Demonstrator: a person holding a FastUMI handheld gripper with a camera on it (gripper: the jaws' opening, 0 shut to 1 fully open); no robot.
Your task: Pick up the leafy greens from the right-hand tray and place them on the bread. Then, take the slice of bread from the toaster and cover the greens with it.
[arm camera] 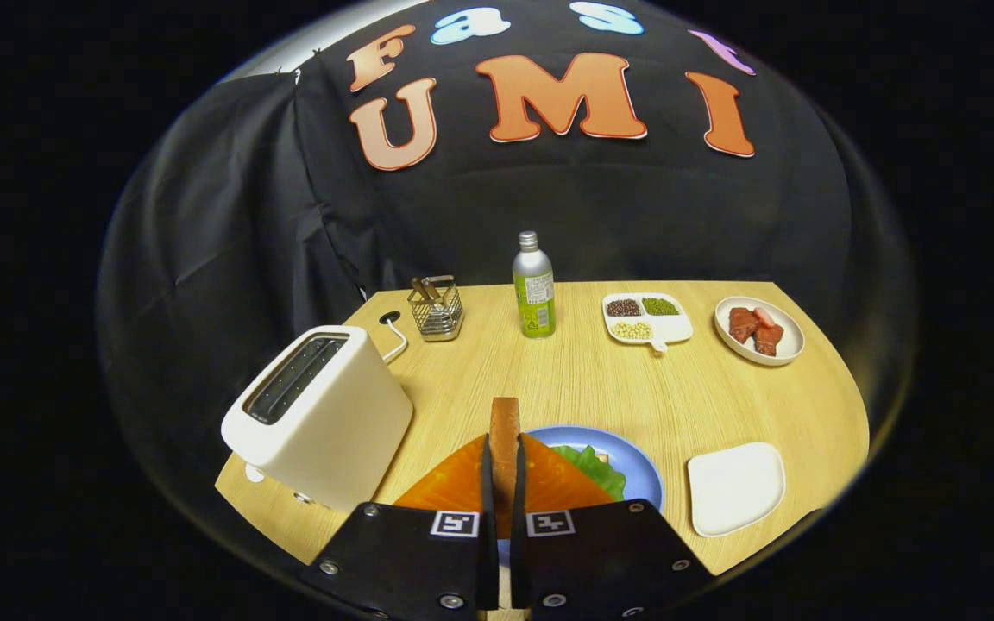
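Bread slice [505,431] pinched edge-on between fingers [504,509] | over blue plate [642,473] with greens [594,467] | wooden table [583,379], black cloth wall

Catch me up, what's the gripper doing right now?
The gripper is shut on a slice of bread, held on edge between its fingers above the blue plate. Leafy greens already lie on that plate. The toaster stands beside the fingers with its slots empty, and the white tray on the other side is bare. The slice has yet to be laid over the greens.
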